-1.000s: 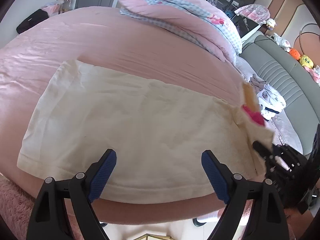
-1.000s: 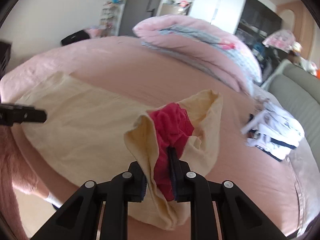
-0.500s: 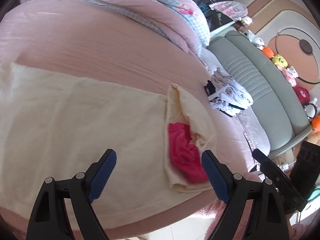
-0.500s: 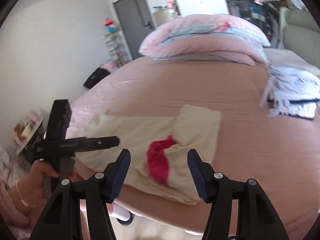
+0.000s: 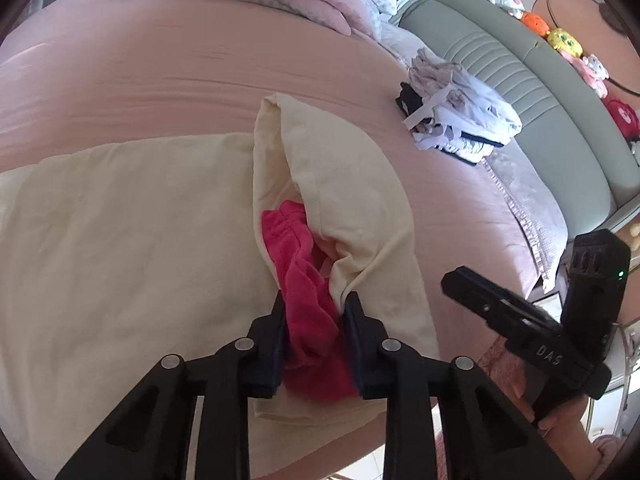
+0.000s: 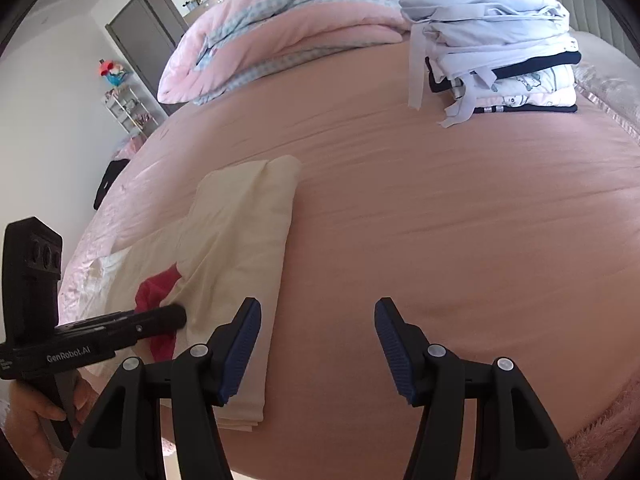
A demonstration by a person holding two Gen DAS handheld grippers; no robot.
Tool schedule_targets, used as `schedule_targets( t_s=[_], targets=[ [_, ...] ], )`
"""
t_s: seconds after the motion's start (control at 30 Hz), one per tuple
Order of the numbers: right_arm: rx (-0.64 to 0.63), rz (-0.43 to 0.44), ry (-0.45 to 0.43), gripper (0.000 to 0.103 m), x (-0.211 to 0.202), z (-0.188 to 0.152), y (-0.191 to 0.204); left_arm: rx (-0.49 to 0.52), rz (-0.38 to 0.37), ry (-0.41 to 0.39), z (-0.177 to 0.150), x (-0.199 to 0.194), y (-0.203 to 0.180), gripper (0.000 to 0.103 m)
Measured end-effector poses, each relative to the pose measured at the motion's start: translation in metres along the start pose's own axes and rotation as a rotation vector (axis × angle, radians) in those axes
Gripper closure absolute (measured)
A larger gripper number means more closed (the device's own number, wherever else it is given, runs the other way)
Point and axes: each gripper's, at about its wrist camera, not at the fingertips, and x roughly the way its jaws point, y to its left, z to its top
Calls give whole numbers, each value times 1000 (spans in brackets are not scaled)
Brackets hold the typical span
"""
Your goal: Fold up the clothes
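Observation:
A cream garment [image 5: 120,220] lies flat near the front edge of the pink bed [image 5: 160,80]. Its right end is folded back, showing a red waistband [image 5: 304,280]. My left gripper [image 5: 314,300] is closing its jaws on that red band and the cream edge beside it, and the blue pads press the cloth. From the right wrist view the left gripper [image 6: 176,316] reaches across the red band [image 6: 156,288] of the garment [image 6: 240,232]. My right gripper [image 6: 318,312] hangs open over bare sheet to the right of the garment, with nothing between its fingers.
A stack of folded white and navy clothes [image 6: 500,52] sits at the far right of the bed. A rolled pink quilt [image 6: 280,28] lies at the back. A grey-green sofa [image 5: 540,92] with plush toys [image 5: 560,40] stands beyond the bed.
My right gripper let go of the red and cream edge and swung off to the right. My left gripper moved right to that folded end and closed on it.

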Motion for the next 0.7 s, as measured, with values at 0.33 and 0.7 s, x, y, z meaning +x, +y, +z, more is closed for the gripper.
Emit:
schedule_targets(
  t_s=[0.33, 0.7],
  targets=[
    [-62, 20, 4, 44, -2, 9, 27, -83, 72, -4, -28, -47, 46, 84],
    [-278, 92, 146, 43, 47, -8, 92, -127, 97, -20, -35, -58, 75, 81]
  ],
)
